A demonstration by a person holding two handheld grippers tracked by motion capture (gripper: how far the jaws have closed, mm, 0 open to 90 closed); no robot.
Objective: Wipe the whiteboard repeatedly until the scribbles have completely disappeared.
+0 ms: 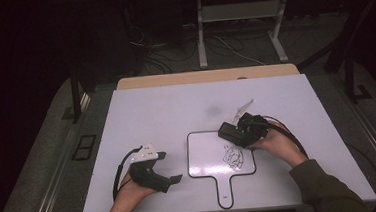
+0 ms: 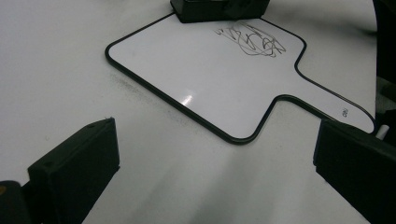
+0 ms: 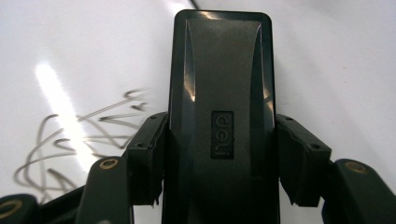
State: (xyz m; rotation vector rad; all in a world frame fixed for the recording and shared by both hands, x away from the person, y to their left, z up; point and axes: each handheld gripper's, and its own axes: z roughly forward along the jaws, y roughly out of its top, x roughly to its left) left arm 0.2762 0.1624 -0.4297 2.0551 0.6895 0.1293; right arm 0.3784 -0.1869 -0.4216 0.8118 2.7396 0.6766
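Right gripper view looks straight down the back of a black eraser, and the right tongs are clenched on its two long sides, pads pressing squarely at mid-length. In the high view the eraser sits at the upper right corner of the small paddle-shaped whiteboard, just above a grey scribble near the board's right edge. The step in hand looks like wiping that scribble off. To do it well, I would keep the felt face flat on the board rather than tipped on an edge, draw it back over the marks in overlapping passes, and press evenly so the grip does not slip along the smooth sides. The board lies loose on the white worktop, so it may slide under the stroke; the left tongs rest released and holding nothing, near the board's left edge, and in the left gripper view the handle lies close by, so pinning it there would probably steady things.
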